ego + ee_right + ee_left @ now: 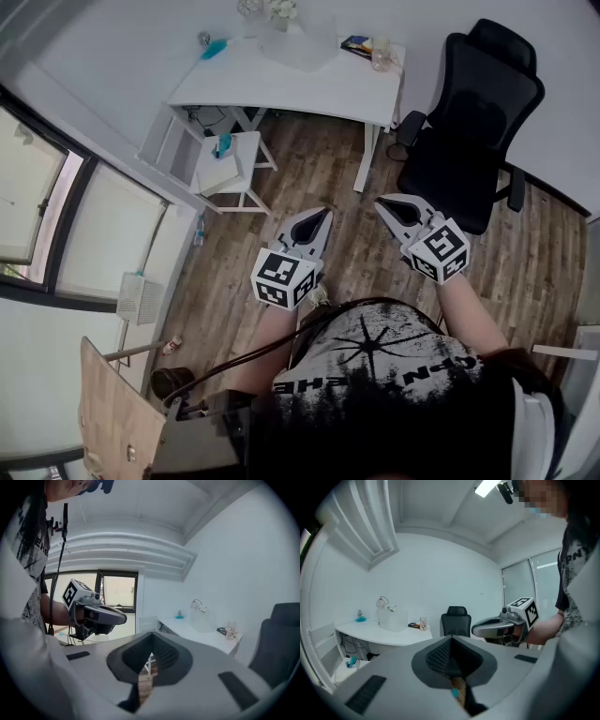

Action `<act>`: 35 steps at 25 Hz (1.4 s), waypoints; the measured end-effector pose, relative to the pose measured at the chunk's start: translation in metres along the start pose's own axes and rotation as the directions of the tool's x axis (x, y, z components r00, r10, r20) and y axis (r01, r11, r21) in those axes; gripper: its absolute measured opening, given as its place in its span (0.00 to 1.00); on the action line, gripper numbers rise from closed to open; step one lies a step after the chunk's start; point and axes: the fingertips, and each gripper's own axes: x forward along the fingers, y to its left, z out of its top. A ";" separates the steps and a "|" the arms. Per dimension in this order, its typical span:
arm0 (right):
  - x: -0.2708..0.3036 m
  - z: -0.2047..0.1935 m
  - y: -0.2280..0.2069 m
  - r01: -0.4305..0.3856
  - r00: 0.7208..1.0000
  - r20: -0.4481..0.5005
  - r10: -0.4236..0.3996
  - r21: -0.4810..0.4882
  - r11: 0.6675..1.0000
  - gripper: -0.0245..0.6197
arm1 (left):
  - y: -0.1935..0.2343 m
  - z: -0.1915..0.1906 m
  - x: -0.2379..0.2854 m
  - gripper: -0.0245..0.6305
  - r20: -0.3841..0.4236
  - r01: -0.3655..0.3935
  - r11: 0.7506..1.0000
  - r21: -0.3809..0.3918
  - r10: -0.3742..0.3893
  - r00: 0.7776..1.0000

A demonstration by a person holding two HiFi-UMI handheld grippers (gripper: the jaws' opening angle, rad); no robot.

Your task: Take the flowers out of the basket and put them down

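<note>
Fingers pressed together on left gripper (325, 215) and right gripper (381, 201); flowers (281, 9) distant, axis unreadable.

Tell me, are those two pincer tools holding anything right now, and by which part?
Nothing is held. The left gripper and the right gripper both have their jaws together and empty, well short of the white desk.

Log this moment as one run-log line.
left gripper: shut, empty | right gripper: shut, empty | white desk: ahead, untouched
</note>
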 end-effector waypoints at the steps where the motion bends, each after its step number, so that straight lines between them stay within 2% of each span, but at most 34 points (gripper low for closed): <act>1: -0.001 -0.001 0.001 0.004 1.000 -0.003 -0.004 0.000 1.000 0.06 | -0.001 -0.001 0.000 0.05 -0.003 0.003 1.000 0.004 -0.003 1.000; 9: -0.005 0.003 -0.002 0.004 1.000 0.003 -0.004 0.015 1.000 0.06 | -0.006 0.005 0.004 0.05 -0.001 0.020 1.000 -0.005 -0.020 1.000; 13: -0.005 0.014 -0.006 -0.017 0.999 0.037 0.015 0.065 0.998 0.07 | -0.006 0.007 0.007 0.05 0.002 0.022 1.000 -0.002 -0.022 1.000; 17: 0.005 0.014 -0.006 -0.020 0.999 0.034 0.019 0.053 0.998 0.07 | 0.005 0.005 0.007 0.05 -0.005 0.012 1.000 -0.001 -0.012 1.000; 20: 0.015 0.012 -0.004 -0.042 0.998 0.049 0.037 0.103 0.994 0.07 | 0.015 0.001 0.008 0.05 -0.006 0.011 1.000 -0.016 -0.011 1.000; 26: 0.046 0.004 -0.010 -0.047 0.999 0.027 0.045 0.086 0.995 0.07 | 0.046 -0.003 0.026 0.05 -0.014 0.021 0.999 -0.027 -0.022 1.000; 35: 0.123 0.016 -0.036 -0.034 0.999 0.018 0.033 0.084 0.996 0.07 | 0.133 0.007 0.048 0.05 -0.011 0.026 0.999 -0.030 -0.026 1.000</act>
